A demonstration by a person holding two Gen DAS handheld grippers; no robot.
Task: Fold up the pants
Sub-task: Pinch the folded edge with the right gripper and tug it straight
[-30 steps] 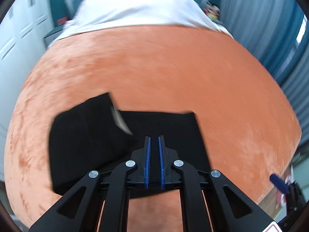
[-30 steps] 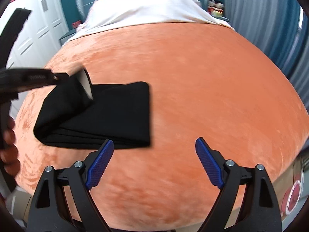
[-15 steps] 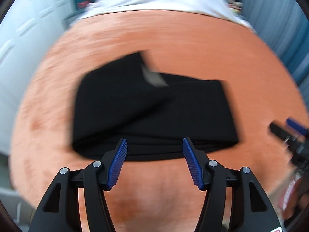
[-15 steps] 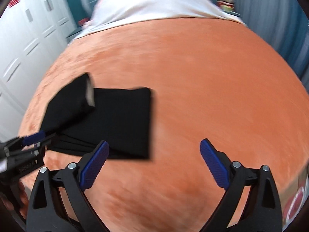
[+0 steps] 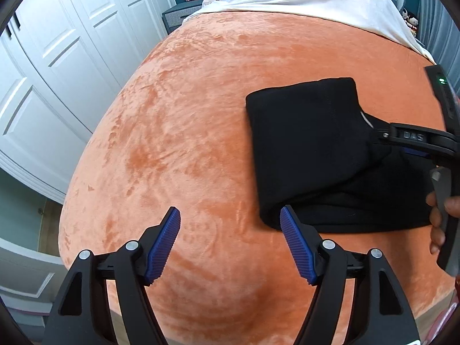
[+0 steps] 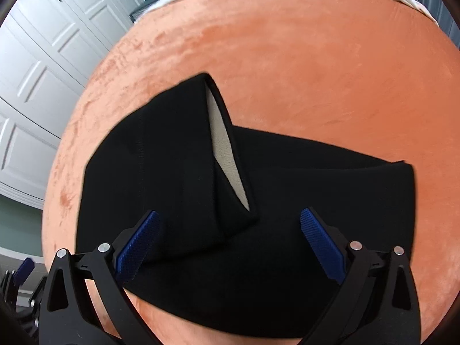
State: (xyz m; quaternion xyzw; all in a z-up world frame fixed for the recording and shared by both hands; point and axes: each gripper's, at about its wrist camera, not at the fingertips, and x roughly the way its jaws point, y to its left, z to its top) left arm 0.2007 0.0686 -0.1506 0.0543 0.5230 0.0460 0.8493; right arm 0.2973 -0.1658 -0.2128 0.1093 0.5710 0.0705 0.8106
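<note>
**Both tongs apart, pants under the right pair**

The left tongs (image 5: 230,244) are opening with nothing between their blue pads; only the orange blanket (image 5: 187,143) shows in the gap. The pants (image 5: 316,149), a black folded bundle, lie off to the right of these tongs and a little ahead, the near left corner of the bundle just beside the right-hand pad. No cloth is gripped.

The right tongs (image 6: 230,247) stand wide apart and point down at the pants (image 6: 287,201) from straight above. The bundle fills the space between and ahead of the jaws, but the pads press on nothing. Its long axis runs across the gap, from the left pad toward the right and beyond. A loose flap (image 6: 178,158) lies doubled over the left half, slanting away from the tongs, with a pale strip of lining (image 6: 227,161) showing along its open edge. The flap's near corner sits just ahead of the middle of the gap.

In my judgement the right tongs are the nearer pair and better placed to take the flap or the near edge. The left pair would first have to travel rightward to reach the bundle's left end. The fold looks mostly done, with the flap not yet lying square.
</note>
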